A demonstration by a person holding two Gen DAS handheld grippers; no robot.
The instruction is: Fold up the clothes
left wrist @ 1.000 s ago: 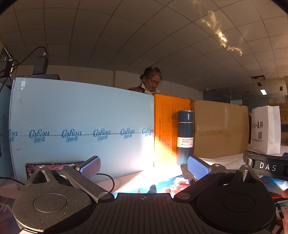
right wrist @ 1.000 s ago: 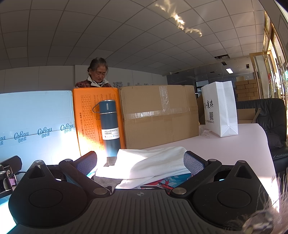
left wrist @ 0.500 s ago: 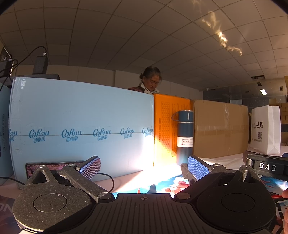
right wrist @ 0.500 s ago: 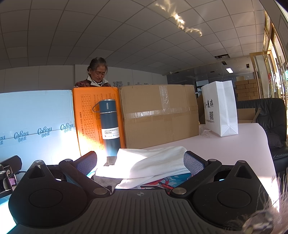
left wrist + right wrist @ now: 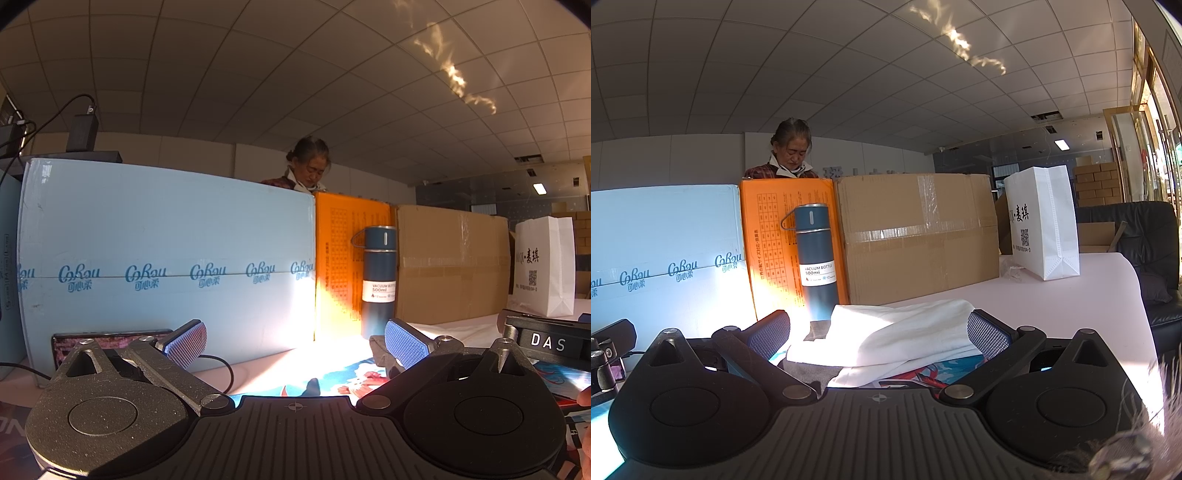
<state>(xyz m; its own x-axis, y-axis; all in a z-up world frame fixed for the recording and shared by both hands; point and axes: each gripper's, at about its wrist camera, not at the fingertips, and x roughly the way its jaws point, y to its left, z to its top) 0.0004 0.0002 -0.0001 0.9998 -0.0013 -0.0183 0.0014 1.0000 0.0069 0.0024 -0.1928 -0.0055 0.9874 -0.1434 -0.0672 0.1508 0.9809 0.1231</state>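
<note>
A white garment (image 5: 897, 332) lies bunched on the table, on top of a grey cloth (image 5: 809, 371) and a colourful printed mat (image 5: 945, 371). My right gripper (image 5: 879, 332) is open, low over the table, with the white garment just beyond its fingers and between them. My left gripper (image 5: 295, 341) is open and empty above the printed mat (image 5: 325, 380). A bit of grey cloth (image 5: 378, 347) shows by its right finger. The right gripper's body (image 5: 546, 339) shows at the right edge of the left wrist view.
A light blue box (image 5: 166, 266), an orange box (image 5: 786, 236) and a cardboard box (image 5: 919, 236) stand along the far side. A blue vacuum bottle (image 5: 816, 258) stands before the orange box. A white paper bag (image 5: 1041, 229) stands at right. A person sits behind the boxes.
</note>
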